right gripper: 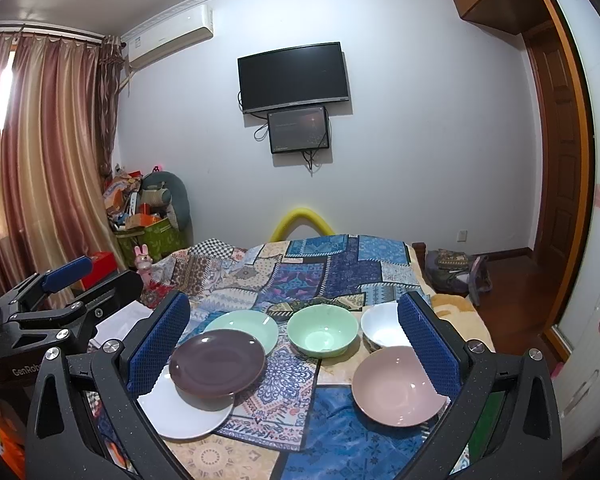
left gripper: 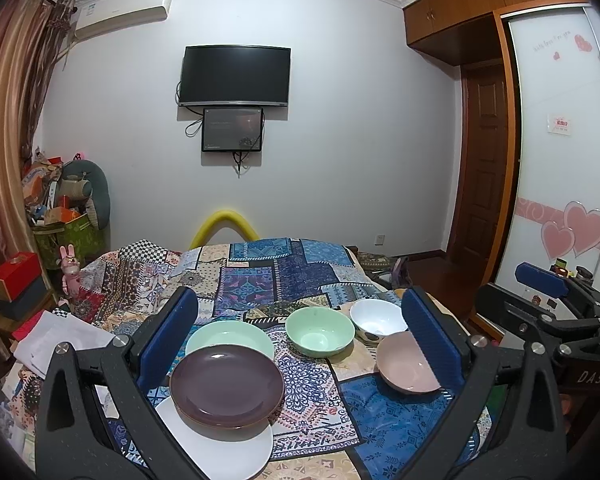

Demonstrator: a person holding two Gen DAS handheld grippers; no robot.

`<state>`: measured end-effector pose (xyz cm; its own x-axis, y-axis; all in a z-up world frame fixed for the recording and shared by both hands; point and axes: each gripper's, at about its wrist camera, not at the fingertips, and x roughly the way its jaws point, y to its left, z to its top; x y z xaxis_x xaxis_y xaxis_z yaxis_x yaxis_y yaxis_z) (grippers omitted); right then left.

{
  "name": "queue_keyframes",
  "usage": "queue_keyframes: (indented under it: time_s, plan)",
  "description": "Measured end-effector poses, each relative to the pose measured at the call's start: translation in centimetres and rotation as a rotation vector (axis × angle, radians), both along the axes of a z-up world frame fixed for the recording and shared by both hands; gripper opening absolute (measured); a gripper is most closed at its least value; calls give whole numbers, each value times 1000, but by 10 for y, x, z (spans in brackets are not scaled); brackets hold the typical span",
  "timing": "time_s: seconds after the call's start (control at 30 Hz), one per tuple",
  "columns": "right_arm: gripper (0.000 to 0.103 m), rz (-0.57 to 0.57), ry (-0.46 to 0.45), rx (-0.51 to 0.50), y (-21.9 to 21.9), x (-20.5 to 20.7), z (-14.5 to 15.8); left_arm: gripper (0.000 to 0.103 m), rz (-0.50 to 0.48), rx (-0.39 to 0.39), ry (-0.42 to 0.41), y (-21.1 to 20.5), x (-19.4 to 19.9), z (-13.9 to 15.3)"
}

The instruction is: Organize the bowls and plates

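On a patchwork cloth lie a purple plate [left gripper: 227, 386] [right gripper: 217, 362], overlapping a white plate [left gripper: 228, 446] [right gripper: 182, 412] and a green plate [left gripper: 230, 338] [right gripper: 246, 326]. To the right stand a green bowl [left gripper: 320, 332] [right gripper: 322, 330], a white bowl [left gripper: 376, 318] [right gripper: 380, 328] and a pink bowl [left gripper: 406, 362] [right gripper: 396, 386]. My left gripper [left gripper: 300, 328] is open and empty above the dishes. My right gripper [right gripper: 294, 334] is open and empty too. Each gripper shows at the edge of the other's view [left gripper: 540, 280] [right gripper: 66, 270].
The patchwork-covered table [left gripper: 284, 272] [right gripper: 324, 268] stands before a white wall with a TV [left gripper: 235, 75]. Boxes and a green bin [left gripper: 68, 232] pile up at the left by the curtains. A wardrobe [left gripper: 556, 160] and door are at the right.
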<state>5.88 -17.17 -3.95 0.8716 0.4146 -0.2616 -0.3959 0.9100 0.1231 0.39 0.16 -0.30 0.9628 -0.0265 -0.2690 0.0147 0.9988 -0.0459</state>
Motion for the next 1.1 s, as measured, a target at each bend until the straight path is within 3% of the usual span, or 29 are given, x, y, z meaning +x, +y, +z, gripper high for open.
queue_keyframes:
  time_s: [1.1]
  plan:
    - [103, -1, 35, 0, 8, 13, -7, 103, -7, -26, 2, 10, 9, -10]
